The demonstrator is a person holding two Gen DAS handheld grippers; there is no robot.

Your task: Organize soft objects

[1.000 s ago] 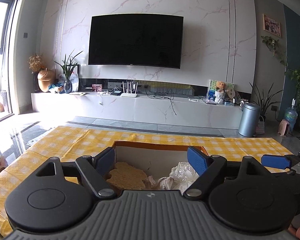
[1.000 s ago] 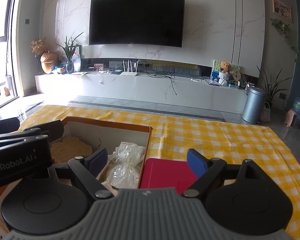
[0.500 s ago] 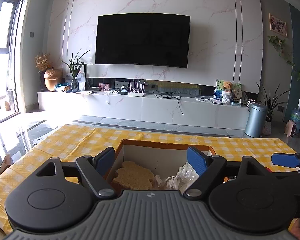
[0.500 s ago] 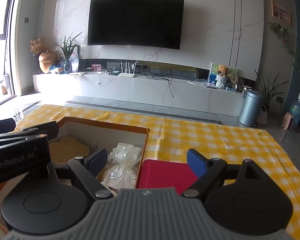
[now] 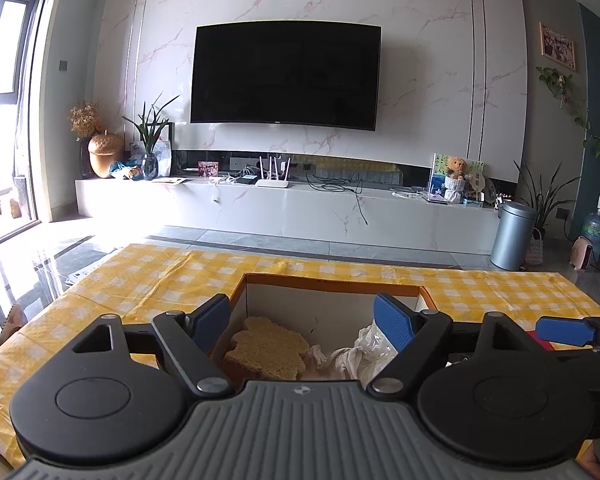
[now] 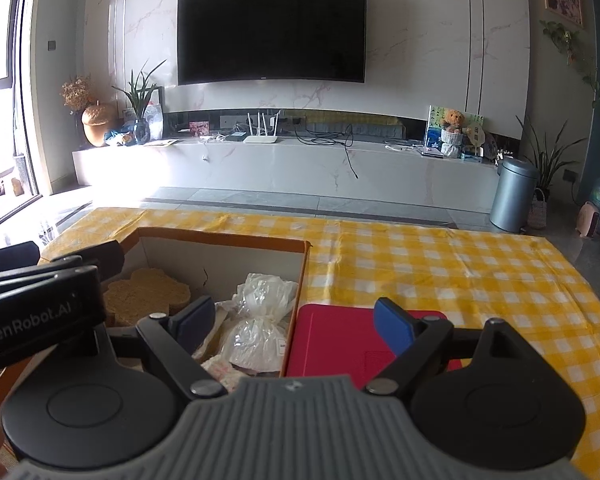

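While both grippers hover over the near edge of the table, the left gripper and right gripper each stand wide apart, holding nothing. Cardboard box sits on the yellow check cloth toward the near left side. Inside: yellow sponge at the box's left, crumpled plastic bag at its right. Red lid lies flat touching the box's right wall.
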